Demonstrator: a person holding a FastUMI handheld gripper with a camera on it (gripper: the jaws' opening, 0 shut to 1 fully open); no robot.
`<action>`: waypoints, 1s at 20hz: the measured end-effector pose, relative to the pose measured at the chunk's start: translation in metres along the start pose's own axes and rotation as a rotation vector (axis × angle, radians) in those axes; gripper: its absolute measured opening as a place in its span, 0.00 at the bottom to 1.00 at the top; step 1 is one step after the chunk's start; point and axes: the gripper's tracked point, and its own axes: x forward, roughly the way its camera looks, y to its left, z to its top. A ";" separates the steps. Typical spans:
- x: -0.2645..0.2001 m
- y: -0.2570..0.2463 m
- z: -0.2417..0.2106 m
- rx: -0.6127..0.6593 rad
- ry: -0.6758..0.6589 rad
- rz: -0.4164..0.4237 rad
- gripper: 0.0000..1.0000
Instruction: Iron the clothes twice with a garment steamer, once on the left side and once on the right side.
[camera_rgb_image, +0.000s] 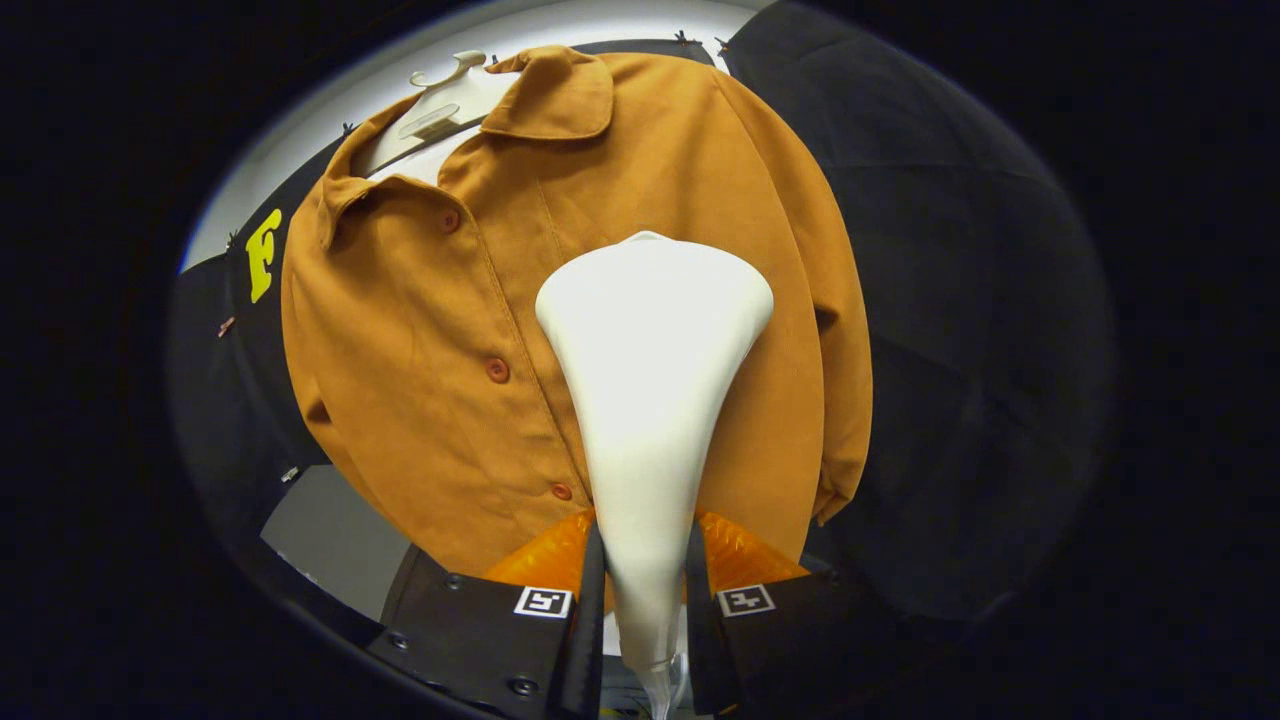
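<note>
Between our gripper (645, 590) fingers we clench the white garment steamer (650, 380), its head against the hanging brown button-up shirt (430, 340) right of the buttons; completed passes we cannot judge.

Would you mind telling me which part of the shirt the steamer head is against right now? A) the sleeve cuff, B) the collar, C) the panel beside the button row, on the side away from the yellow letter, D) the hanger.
C: the steamer, clamped in the gripper, has its head on the shirt panel beside the buttons, well below the collar.
</note>
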 end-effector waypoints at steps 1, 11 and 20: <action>0.001 -0.001 -0.005 -0.002 0.008 -0.001 0.38; 0.011 -0.022 -0.073 0.003 0.139 -0.056 0.38; 0.017 -0.040 -0.130 0.031 0.254 -0.102 0.39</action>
